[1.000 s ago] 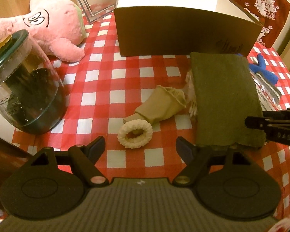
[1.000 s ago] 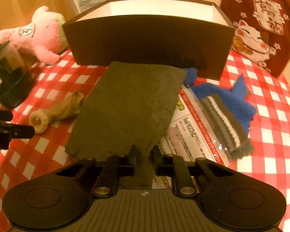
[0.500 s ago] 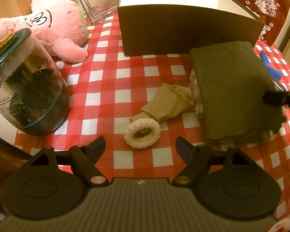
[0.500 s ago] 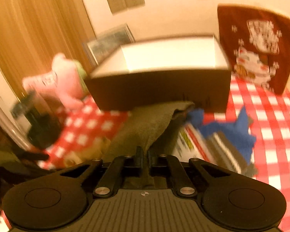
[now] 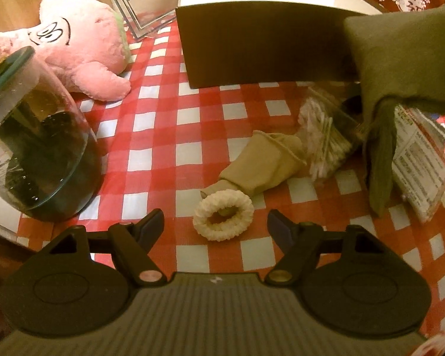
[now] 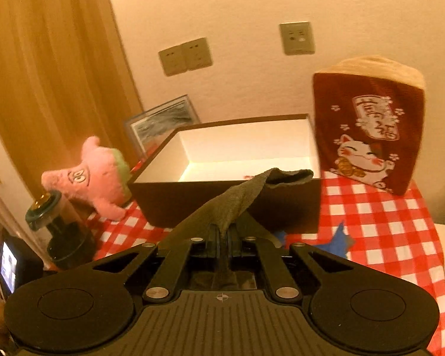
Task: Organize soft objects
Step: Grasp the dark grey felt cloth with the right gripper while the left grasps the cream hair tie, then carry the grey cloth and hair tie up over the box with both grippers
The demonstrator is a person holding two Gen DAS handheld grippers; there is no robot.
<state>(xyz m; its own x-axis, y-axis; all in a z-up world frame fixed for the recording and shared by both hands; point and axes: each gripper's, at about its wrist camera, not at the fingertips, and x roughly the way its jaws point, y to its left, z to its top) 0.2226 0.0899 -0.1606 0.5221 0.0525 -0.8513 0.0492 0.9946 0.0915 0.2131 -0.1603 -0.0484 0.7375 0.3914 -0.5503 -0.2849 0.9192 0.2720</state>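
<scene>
Olive-green cloth [image 6: 237, 201] hangs clenched in your right gripper [image 6: 221, 233], lifted off the surface, draping toward the open box [image 6: 222, 198] straight ahead; your left gripper [image 5: 216, 222] waits released.

Left wrist view: olive cloth [image 5: 400, 59] runs off the right edge and hides the box's [image 5: 261, 50] right corner and part of the plastic packet [image 5: 421, 166]. Glass jar [image 5: 35, 148] cut off at left. Right wrist view: blue item [image 6: 339, 241] mostly hidden behind the tool body.
</scene>
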